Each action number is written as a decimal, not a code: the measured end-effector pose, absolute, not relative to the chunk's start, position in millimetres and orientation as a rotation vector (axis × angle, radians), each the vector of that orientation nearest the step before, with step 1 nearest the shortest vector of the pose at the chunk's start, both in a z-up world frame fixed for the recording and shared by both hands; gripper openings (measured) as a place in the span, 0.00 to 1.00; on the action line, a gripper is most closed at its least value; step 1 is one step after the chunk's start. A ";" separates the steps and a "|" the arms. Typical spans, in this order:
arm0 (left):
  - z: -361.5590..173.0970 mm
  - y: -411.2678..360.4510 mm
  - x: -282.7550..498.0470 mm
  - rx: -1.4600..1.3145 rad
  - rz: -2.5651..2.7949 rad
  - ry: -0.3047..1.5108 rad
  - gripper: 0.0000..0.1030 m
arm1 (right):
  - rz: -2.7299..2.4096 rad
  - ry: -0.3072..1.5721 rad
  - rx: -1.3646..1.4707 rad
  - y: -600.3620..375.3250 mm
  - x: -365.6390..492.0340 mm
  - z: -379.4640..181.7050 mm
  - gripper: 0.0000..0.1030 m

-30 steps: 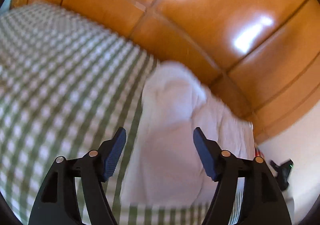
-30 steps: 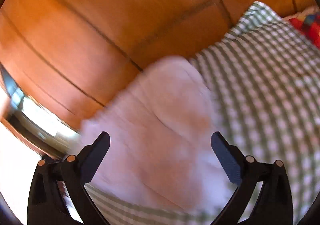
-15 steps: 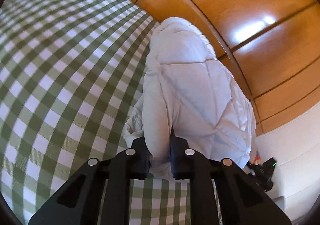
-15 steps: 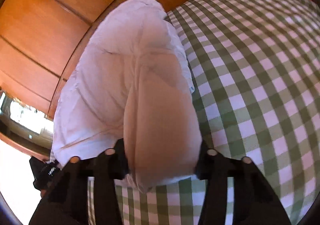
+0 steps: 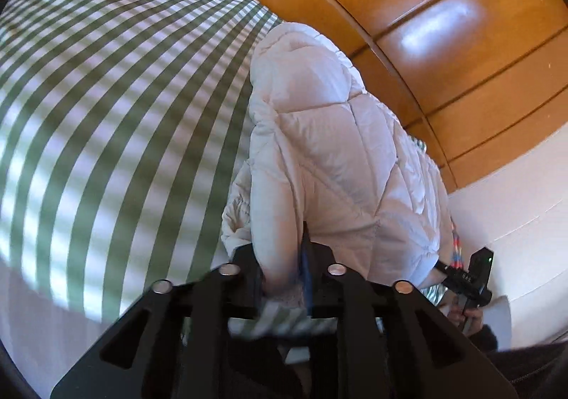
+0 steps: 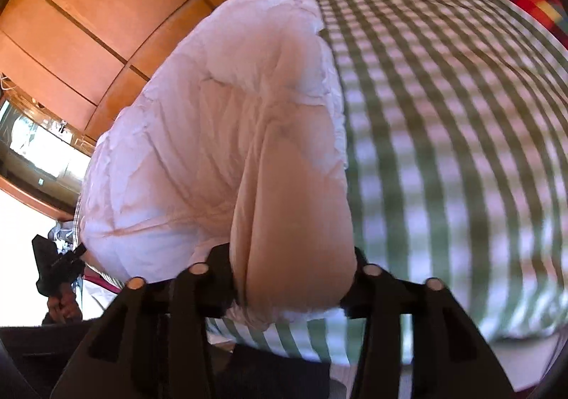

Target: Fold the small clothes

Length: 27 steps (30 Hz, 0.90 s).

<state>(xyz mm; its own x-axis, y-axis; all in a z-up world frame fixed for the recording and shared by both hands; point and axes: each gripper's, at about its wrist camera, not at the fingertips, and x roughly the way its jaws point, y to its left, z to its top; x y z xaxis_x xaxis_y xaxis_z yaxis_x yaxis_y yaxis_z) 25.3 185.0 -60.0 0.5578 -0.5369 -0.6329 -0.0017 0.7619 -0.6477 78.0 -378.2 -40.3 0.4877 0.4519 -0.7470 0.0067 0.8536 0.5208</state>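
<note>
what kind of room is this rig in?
Likely a bedroom: a bed under a green checked cover, glossy wooden wardrobe-like panels behind it, and a white quilted jacket lying on the cover.

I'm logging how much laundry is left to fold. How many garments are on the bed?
1. A white quilted jacket lies along the checked bedcover's edge, near the wooden panels; both the left gripper and right gripper pinch its near end. Others may lie out of view.

Your left tool (image 5: 282, 278) hides its fingertips inside the white jacket (image 5: 340, 164); the right tool (image 6: 293, 278) does too. The checked bedcover (image 5: 106, 108) blurs, cut off at the near edge.
</note>
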 end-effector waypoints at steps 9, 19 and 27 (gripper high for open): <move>-14.1 225.5 39.2 -0.671 -0.290 0.750 0.40 | 0.128 0.793 0.459 -406.4 94.0 27.3 0.87; -40.7 203.4 125.1 -0.713 -0.375 0.846 0.07 | 0.057 0.911 0.375 -371.9 186.1 5.6 0.08; -7.2 186.8 138.7 -0.539 -0.264 0.732 0.02 | -0.037 0.781 0.357 -389.3 179.9 25.3 0.00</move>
<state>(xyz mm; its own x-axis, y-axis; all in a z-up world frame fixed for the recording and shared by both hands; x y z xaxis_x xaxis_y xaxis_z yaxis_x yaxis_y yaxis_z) 138.7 186.8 -7.2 0.7196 -0.4088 -0.5613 0.0431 0.8330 -0.5516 179.9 -389.3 25.3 0.7127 0.0983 -0.6945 0.1636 0.9395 0.3009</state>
